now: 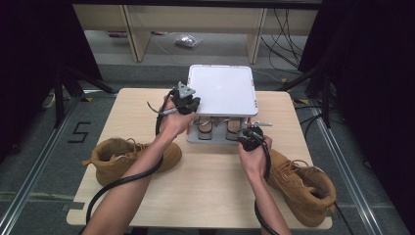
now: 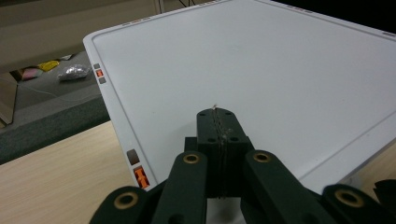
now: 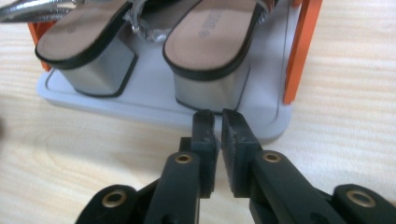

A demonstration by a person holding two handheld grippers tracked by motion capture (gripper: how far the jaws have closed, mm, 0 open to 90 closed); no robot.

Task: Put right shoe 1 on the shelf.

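In the right gripper view, the right gripper point(image 3: 217, 122) stands with its jaws a narrow slit apart, empty, heeled sandals point(image 3: 212, 60) at twelve o'clock on the rack's lower shelf point(image 3: 154, 109); the left gripper point(image 2: 219, 122), jaws closed, rests on the white top point(image 2: 261, 70); the high view adds boots point(image 1: 128, 157)

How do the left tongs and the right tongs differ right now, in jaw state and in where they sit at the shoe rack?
The left tongs have their jaws pressed together; the right tongs show a narrow gap with nothing in it. The left tongs rest over the rack's white top shelf; the right tongs sit low at the grey bottom tray, pointing at the heeled sandals. Both hold nothing.
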